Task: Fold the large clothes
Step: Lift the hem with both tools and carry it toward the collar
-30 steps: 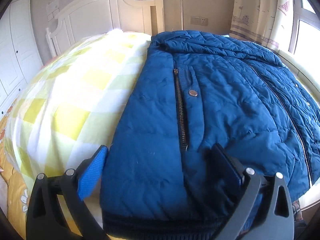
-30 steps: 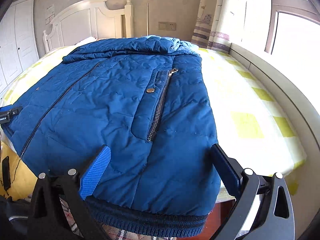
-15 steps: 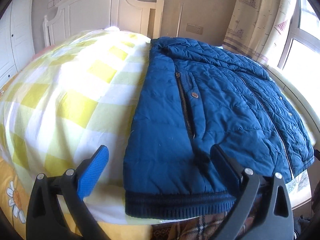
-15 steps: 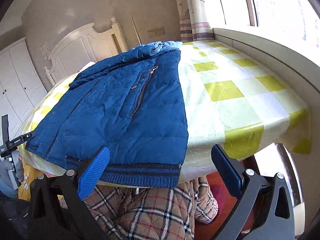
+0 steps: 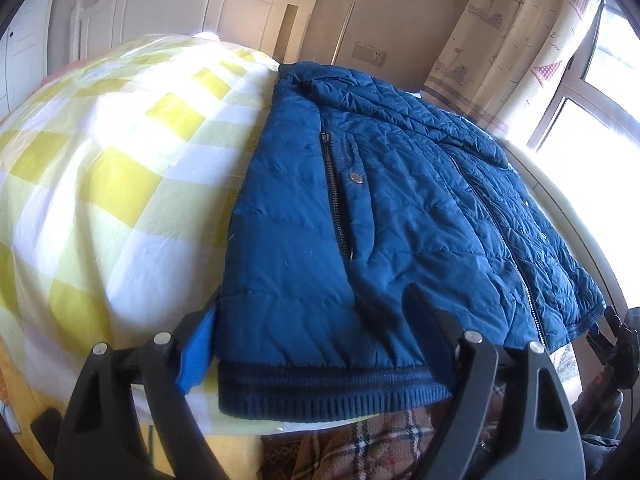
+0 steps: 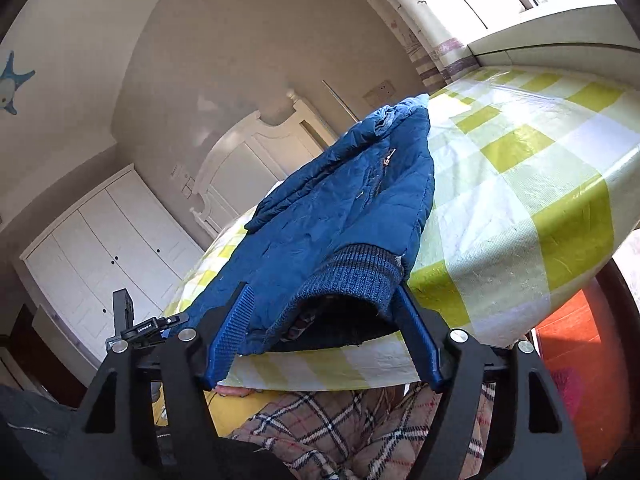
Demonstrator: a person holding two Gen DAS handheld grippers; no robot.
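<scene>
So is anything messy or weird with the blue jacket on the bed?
A little. The blue jacket lies mostly flat, but its ribbed hem hangs over the edge of the checked bed cover, and the collar end is bunched up. No tears or spills show.

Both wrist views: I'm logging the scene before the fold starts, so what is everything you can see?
Quilted blue jacket: one, dark ribbed hem, flat on the bed.
Yellow-and-white checked bedspread: one, under the jacket.
White headboard: one, far end.
White wardrobe: one, by the wall.
Patterned curtain: one, cream, beside the window.
Plaid quilted fabric: one, beige, below the bed edge.
Left claw: black, blue pads, straddling the hem corner, jaws just been closing.
Right claw: same, around the opposite hem corner, closing too.
</scene>
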